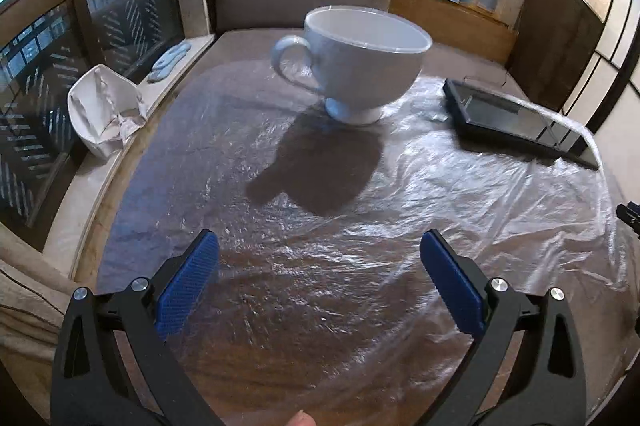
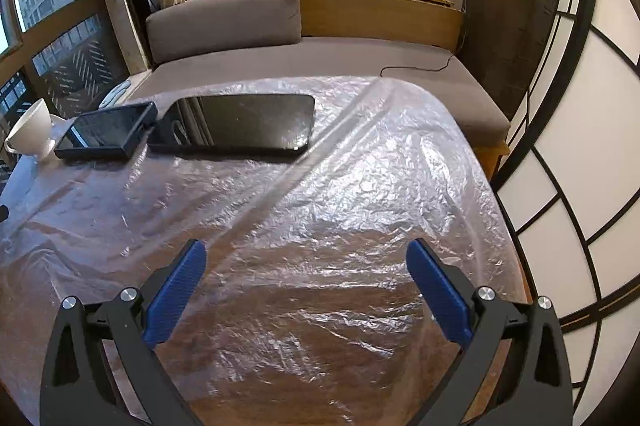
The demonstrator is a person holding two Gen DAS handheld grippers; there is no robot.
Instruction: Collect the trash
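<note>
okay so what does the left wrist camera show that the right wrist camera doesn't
Only the left wrist view shows the white crumpled paper bag on the window ledge, the inside of the white cup, and the open left gripper.

Only the right wrist view shows the large black tablet lying whole beside the smaller black device, the black cable on the sofa seat, and the open right gripper.

Both show the white cup, the smaller black device, the clear plastic sheet over the wooden table, the brown sofa and the photos on the wall.

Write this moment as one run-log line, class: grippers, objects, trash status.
left gripper: open, empty | right gripper: open, empty | cup, two tablets on plastic sheet | trash: none held
</note>
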